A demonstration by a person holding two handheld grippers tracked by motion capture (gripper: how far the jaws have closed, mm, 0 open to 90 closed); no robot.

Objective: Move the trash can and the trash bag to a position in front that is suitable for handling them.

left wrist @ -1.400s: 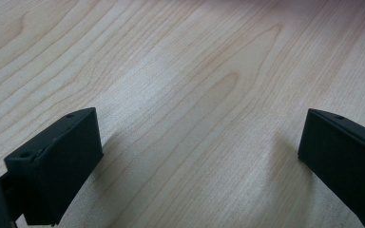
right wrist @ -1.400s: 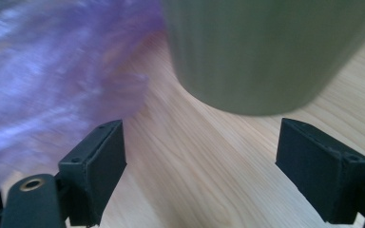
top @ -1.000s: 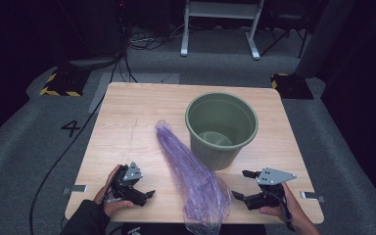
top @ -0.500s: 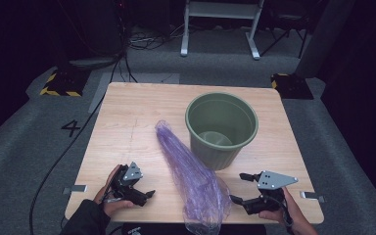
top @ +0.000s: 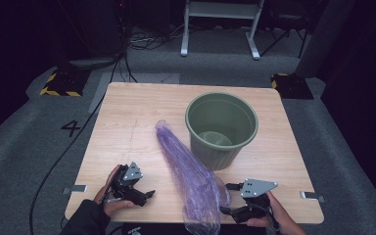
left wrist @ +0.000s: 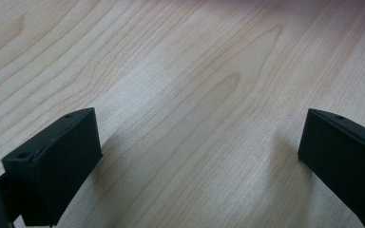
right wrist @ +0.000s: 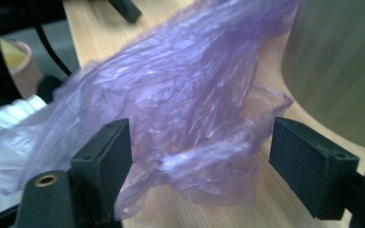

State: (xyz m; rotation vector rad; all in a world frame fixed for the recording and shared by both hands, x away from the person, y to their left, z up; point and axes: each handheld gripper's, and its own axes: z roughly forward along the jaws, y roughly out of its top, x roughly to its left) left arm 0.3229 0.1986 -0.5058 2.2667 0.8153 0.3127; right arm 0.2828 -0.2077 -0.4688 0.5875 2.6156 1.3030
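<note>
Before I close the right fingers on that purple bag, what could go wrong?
1. The bag is thin and crumpled. The right gripper, its fingers just closing with bag film between them, may pinch only a loose fold and slip or tear it.
2. The bag's near end hangs over the table edge, so a pull could drag it off.
3. The green bucket sits close behind and could get bumped.

It looked like a dark lab room, with a wooden table (top: 127,112) on grey carpet (top: 24,147), cables (top: 142,41) and yellow-black striped blocks (top: 58,84) far behind.
</note>
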